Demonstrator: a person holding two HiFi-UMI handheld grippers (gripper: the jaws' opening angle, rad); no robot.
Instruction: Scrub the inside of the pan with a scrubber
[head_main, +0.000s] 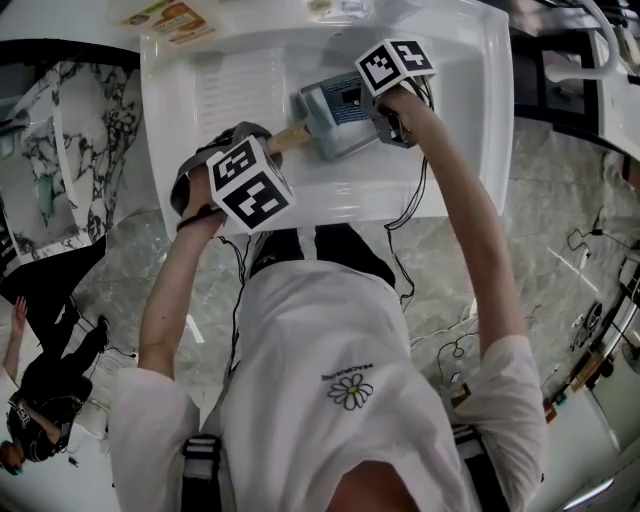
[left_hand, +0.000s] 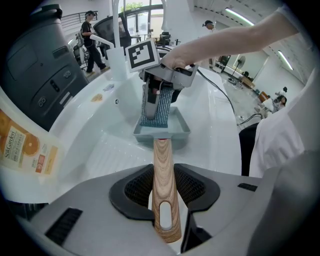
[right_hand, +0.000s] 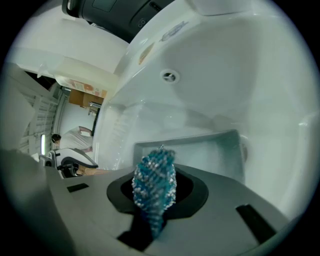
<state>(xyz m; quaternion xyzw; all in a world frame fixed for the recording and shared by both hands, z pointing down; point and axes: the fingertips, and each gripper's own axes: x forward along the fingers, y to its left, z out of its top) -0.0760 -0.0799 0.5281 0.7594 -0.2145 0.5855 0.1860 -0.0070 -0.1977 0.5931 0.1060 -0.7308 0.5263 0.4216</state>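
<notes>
Gripping, left: my left gripper (left_hand: 163, 187) is closed partway onto the pale wooden handle (left_hand: 162, 167), with the pads pressed to both its sides near the end with the hanging hole.
Gripping, right: my right gripper (right_hand: 155, 197) is pinched tight on the blue sparkly mesh scrubber (right_hand: 154, 181), which sticks out past the jaws.
Pan: the grey-blue square metal pan (left_hand: 173, 133) is down in the white moulded sink (head_main: 455, 130), right of its middle, with the handle pointing near and left towards me.
Scrubber position: it is over the pan's far side with its end reaching down inside. I can't tell whether it presses on the pan floor.
Step, as I judge it: scrubbing the inside while my left side steadies the pan.
Risk one: pushing hard off-centre could twist the smooth handle in my pads and tip the pan.
Risk two: the soft mesh could drag out of my right jaws if it snags on a wall.
Risk three: the slick sink could let the pan skate if my left hold slackens.
</notes>
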